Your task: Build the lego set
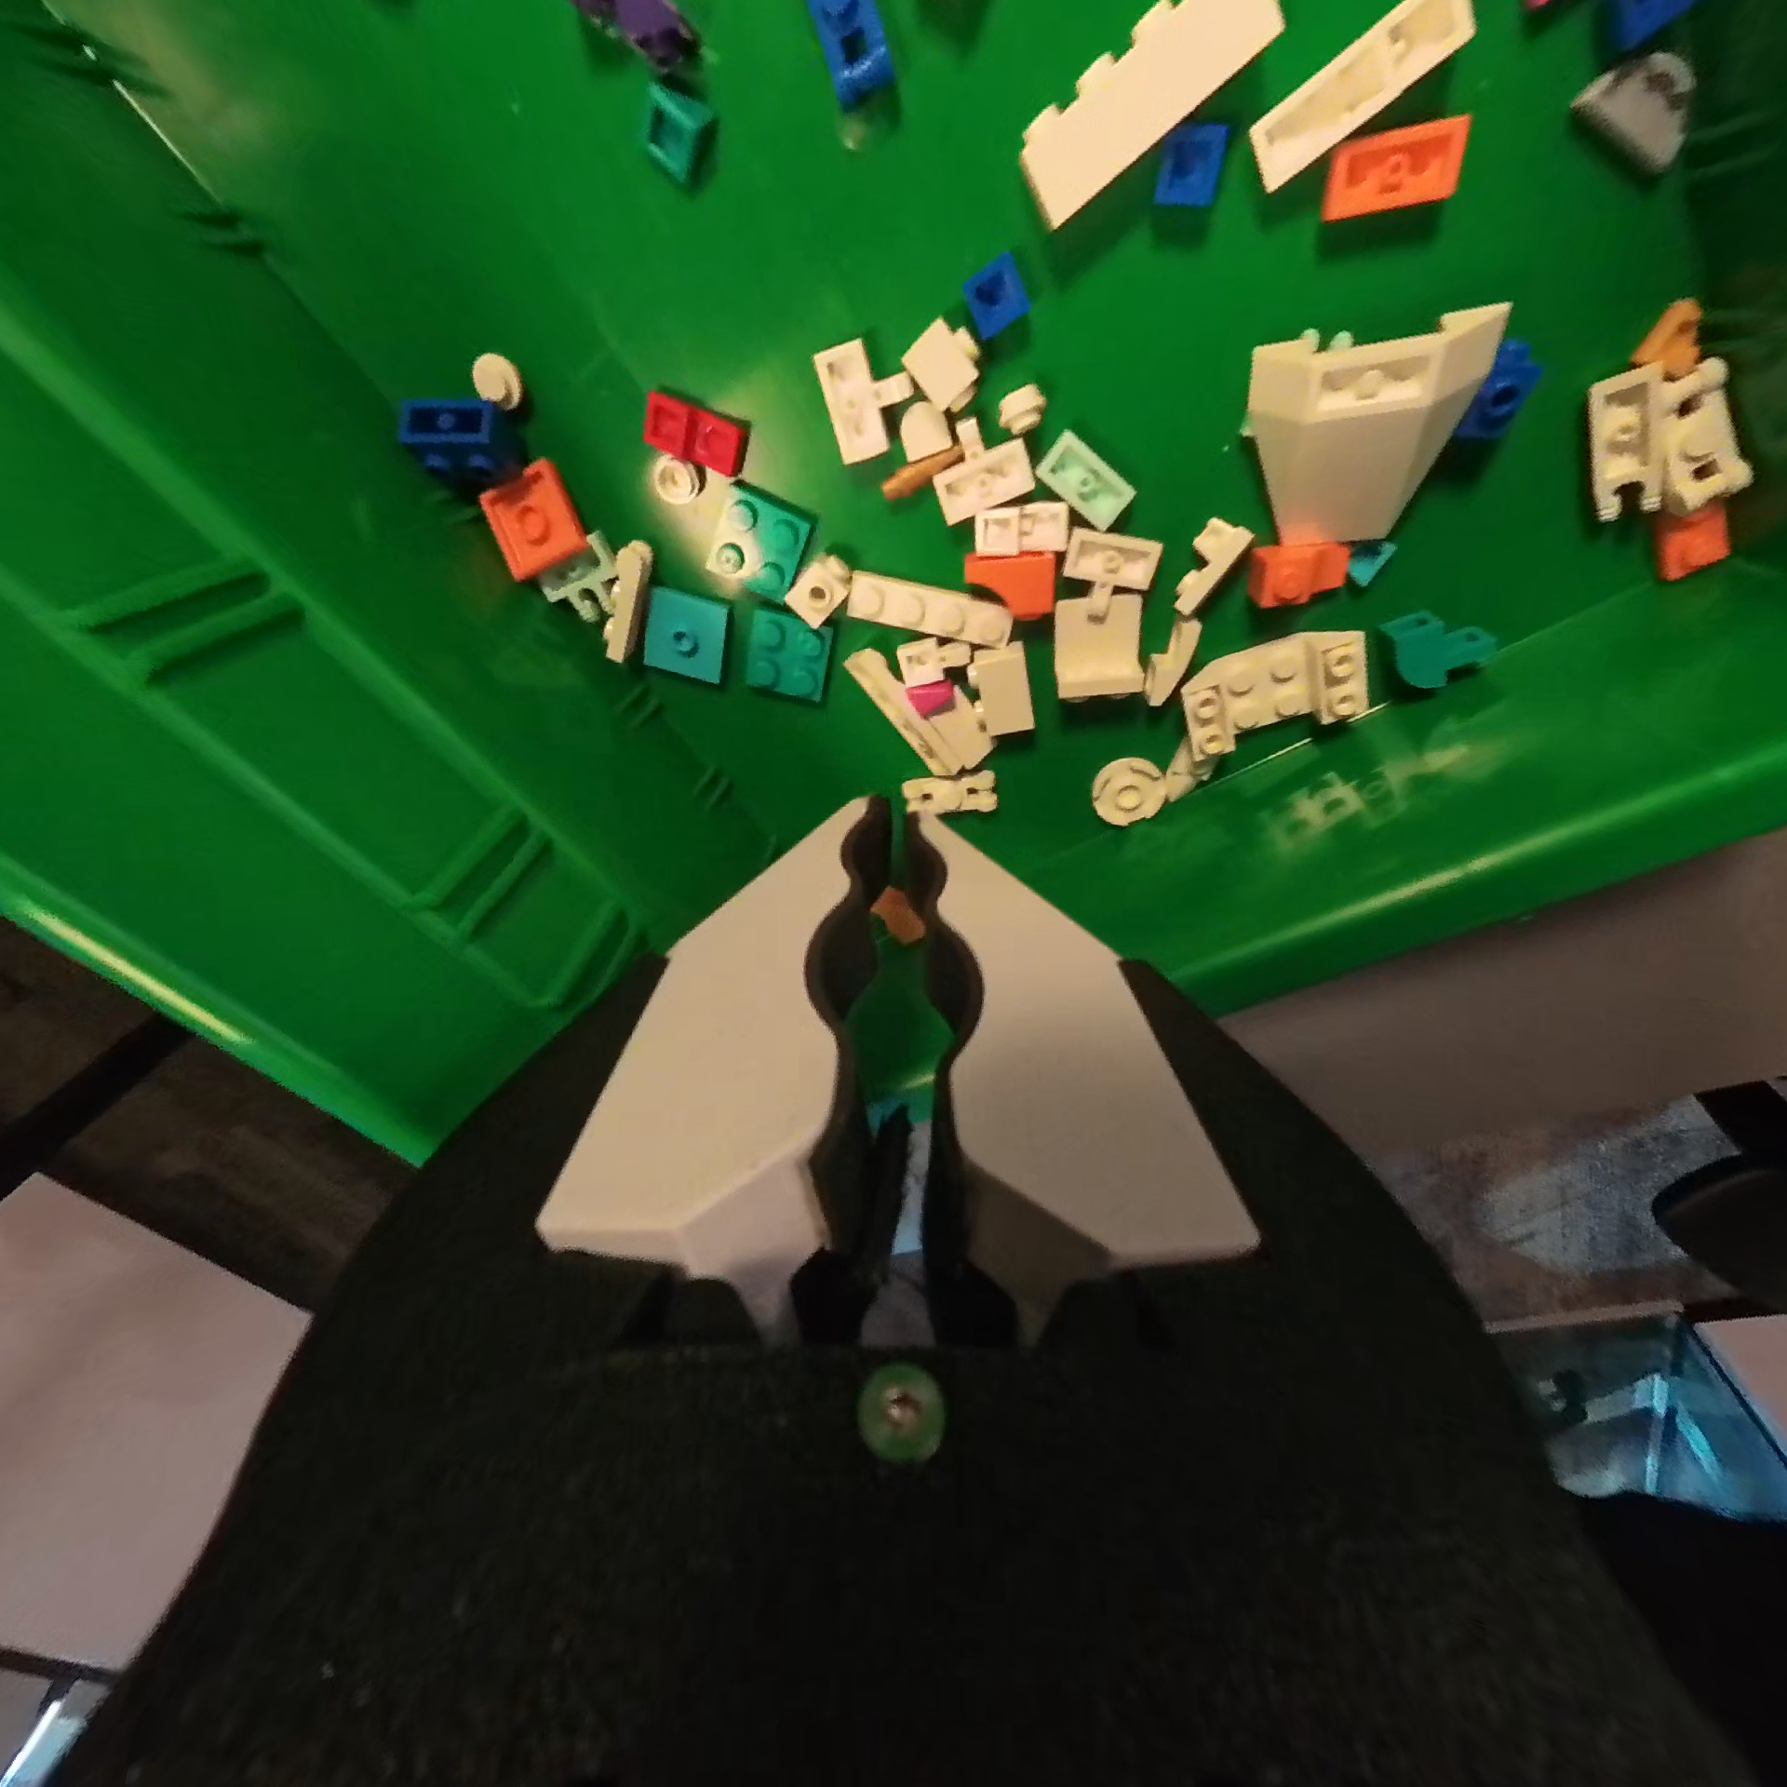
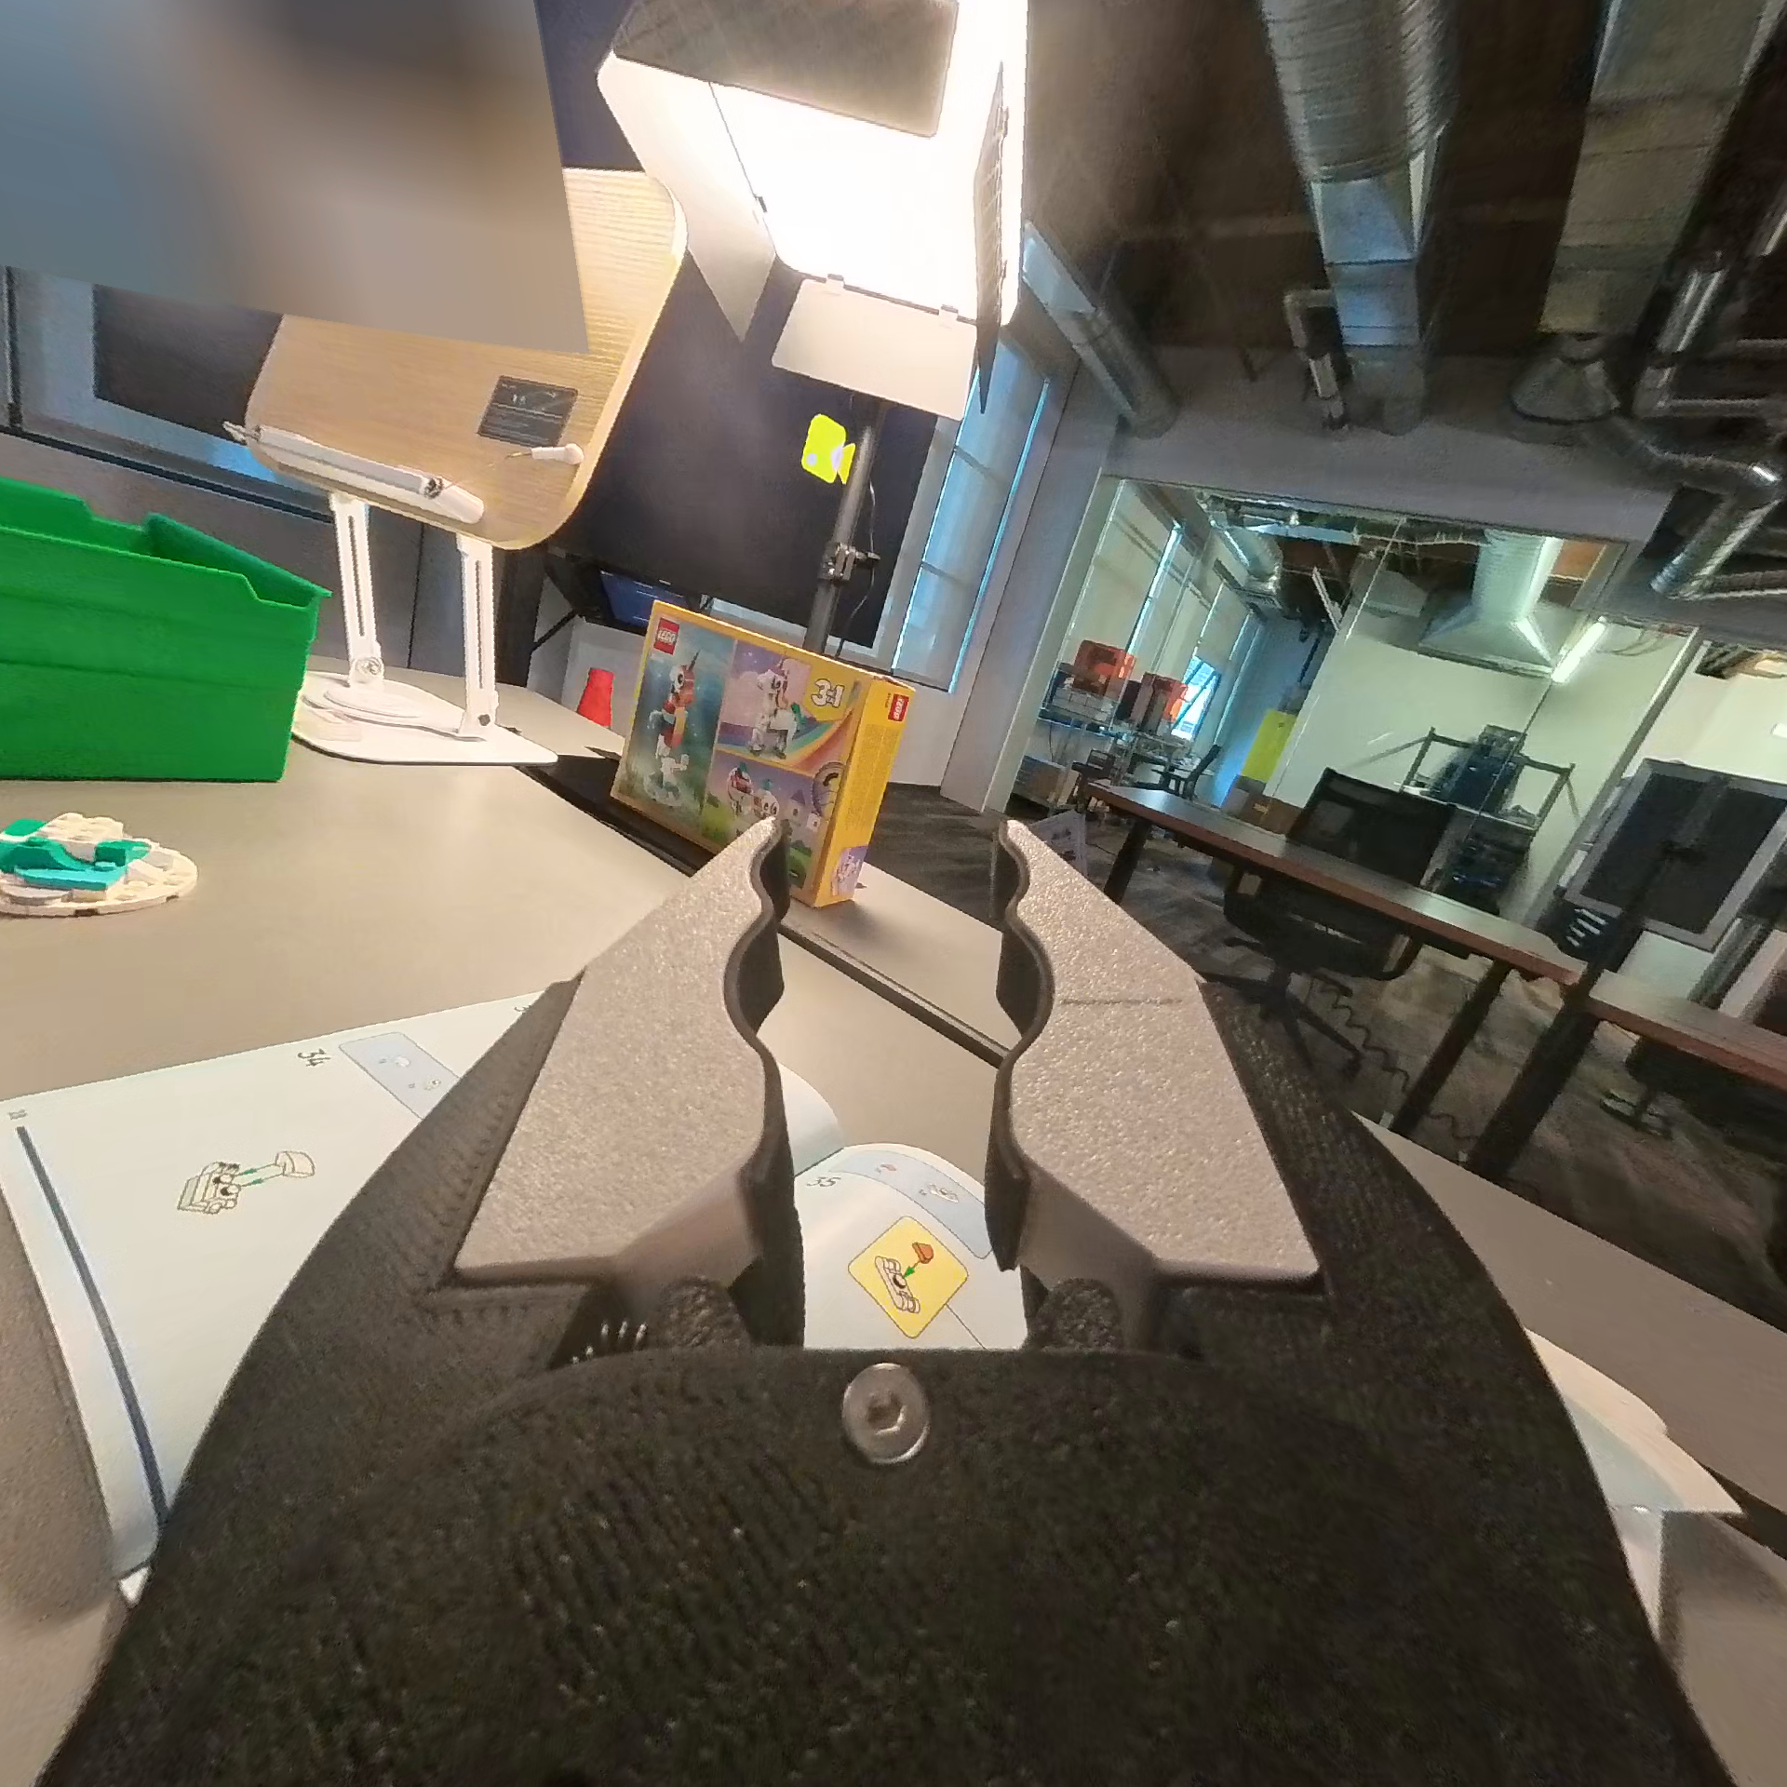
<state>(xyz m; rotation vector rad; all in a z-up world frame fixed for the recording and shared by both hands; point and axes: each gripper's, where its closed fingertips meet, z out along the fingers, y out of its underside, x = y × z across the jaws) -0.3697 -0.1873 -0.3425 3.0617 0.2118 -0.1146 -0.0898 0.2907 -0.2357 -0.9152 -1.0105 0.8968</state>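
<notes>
My left gripper (image 1: pixel 894 817) hangs over a green bin (image 1: pixel 290 677) of loose lego pieces. Its jaws are nearly closed on a small orange piece (image 1: pixel 897 917) pinched between the pads. Below it lie several white pieces (image 1: pixel 967 716), teal plates (image 1: pixel 764 537), orange bricks (image 1: pixel 532 517) and a large white sloped piece (image 1: pixel 1354 435). My right gripper (image 2: pixel 890 836) is open and empty above the open instruction booklet (image 2: pixel 242 1160) on the grey table. A partly built white and teal round model (image 2: pixel 77 861) sits on the table at the left.
The green bin (image 2: pixel 145 658) stands at the back left of the table (image 2: pixel 387 890) in the right wrist view. The lego box (image 2: pixel 764 754) stands upright ahead of my right gripper near the table edge. A wooden book stand (image 2: pixel 435 387) on white legs and a bright light panel (image 2: pixel 851 193) rise behind. About 55 cm separates my left fingertips from my right.
</notes>
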